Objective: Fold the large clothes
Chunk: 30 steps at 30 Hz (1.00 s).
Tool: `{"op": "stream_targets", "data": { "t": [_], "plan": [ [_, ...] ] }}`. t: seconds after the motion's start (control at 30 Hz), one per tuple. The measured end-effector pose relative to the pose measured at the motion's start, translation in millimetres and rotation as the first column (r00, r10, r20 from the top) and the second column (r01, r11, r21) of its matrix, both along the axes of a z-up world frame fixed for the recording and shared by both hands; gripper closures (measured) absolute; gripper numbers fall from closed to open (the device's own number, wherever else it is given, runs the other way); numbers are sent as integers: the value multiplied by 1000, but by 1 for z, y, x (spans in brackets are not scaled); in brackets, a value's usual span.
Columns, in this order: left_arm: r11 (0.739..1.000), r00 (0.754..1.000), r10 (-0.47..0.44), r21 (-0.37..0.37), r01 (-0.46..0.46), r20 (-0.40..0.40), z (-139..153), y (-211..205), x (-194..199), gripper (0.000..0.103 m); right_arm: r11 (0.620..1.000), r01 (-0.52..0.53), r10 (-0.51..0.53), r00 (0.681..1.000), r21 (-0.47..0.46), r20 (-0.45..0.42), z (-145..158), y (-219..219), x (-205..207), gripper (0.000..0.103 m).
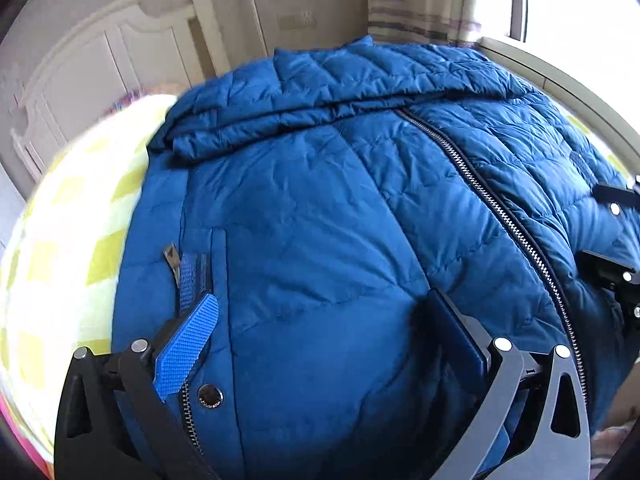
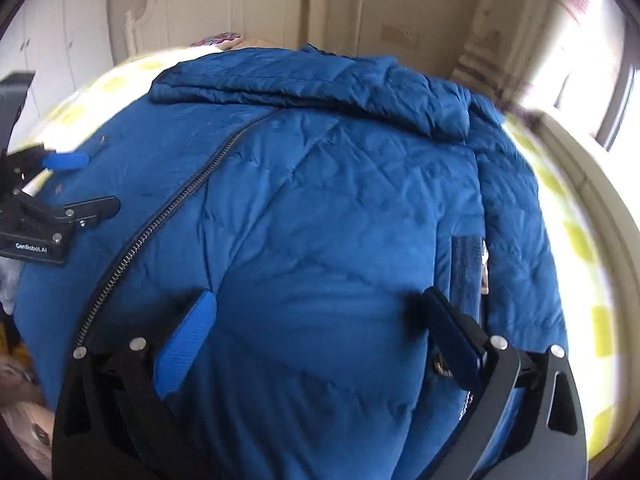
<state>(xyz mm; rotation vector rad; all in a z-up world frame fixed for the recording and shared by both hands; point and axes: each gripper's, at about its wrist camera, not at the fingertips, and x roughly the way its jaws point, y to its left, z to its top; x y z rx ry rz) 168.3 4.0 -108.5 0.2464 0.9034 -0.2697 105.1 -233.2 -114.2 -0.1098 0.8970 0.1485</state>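
**Both grippers spread wide over the jacket hem**

My left gripper point(image 1: 320, 320) is spread wide and holds nothing; its fingers press down on the near edge of the jacket point(image 1: 320, 200), one pad beside the pocket zip point(image 1: 173, 258) and the snap point(image 1: 210, 396) just inside it. My right gripper point(image 2: 316, 320) is equally wide apart and empty, sitting on the other front panel, its right finger next to a pocket point(image 2: 466, 264). The main zipper point(image 1: 500, 216) runs away between my two grippers, so each one has a panel of its own. I judge I've set them there, symmetric at the hem, to take up the bottom edge and carry it forward over the body.

Ahead of both grippers the jacket lies flat and front-up, zipped, with a sleeve point(image 1: 320, 96) laid across the far end. It rests on a bed with a yellow-checked sheet point(image 1: 68, 240), showing to the left of my left gripper and to the right of my right one. Beyond are the headboard point(image 1: 100, 56) and a window point(image 1: 560, 4).
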Motion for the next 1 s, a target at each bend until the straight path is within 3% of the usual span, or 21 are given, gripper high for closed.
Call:
{"op": "stream_targets", "data": {
  "t": [0.07, 0.13, 0.23, 0.27, 0.3, 0.43, 0.53, 0.6, 0.67, 0.7, 0.77, 0.87, 0.93, 1.0],
  "plan": [
    [998, 999, 34, -47, -35, -12, 4, 14, -3, 4, 998, 48, -47, 998, -41, 32, 10, -6, -13, 3],
    [994, 999, 37, -103, -36, 7, 10, 25, -11, 4, 996, 89, -88, 993, -10, 75, 19, -16, -34, 3],
    [996, 996, 87, -38, -86, 14, -2, 47, -22, 4, 991, 134, -135, 990, 17, 38, 7, -43, -44, 3],
    [994, 997, 68, -88, -66, 22, -6, 56, -26, 4, 991, 135, -135, 991, 8, 3, -8, -48, -43, 3],
    [992, 997, 66, -111, -63, 31, -8, 61, -30, 4, 990, 132, -133, 991, 42, 34, -10, -50, -49, 2],
    [989, 995, 99, -110, -96, 30, 1, 66, -41, 5, 980, 197, -198, 979, 17, 54, -1, -41, -60, 4],
    [981, 997, 22, -195, -8, 68, 23, 63, -68, 5, 995, 94, -96, 985, 24, 143, 19, -12, -79, 5],
    [989, 991, -66, -127, 80, 112, 23, 40, -84, 5, 1000, -3, 0, 991, 18, 136, 16, 11, -84, 5],
    [994, 990, -110, 32, 107, 91, 0, 14, -87, 4, 998, -44, 49, 995, -47, 92, -7, 31, -80, 5],
    [995, 990, -98, 15, 97, 105, -4, 14, -87, 4, 1000, -25, 25, 993, 1, 116, -10, 27, -79, 3],
    [995, 993, -89, -33, 92, 82, -6, 19, -82, 4, 999, -30, 27, 996, 40, 83, -8, 20, -77, 2],
    [996, 993, -70, -46, 74, 96, 4, 27, -83, 4, 999, 13, -8, 990, -33, 138, 9, 16, -88, 3],
    [994, 992, -56, -89, 66, 114, 10, 38, -86, 4, 1000, -8, 6, 986, 10, 167, 13, 11, -96, 3],
    [996, 996, -43, -78, 49, 82, 2, 44, -85, 4, 999, -35, 31, 994, 36, 103, -2, 8, -94, 3]
  ]
}}
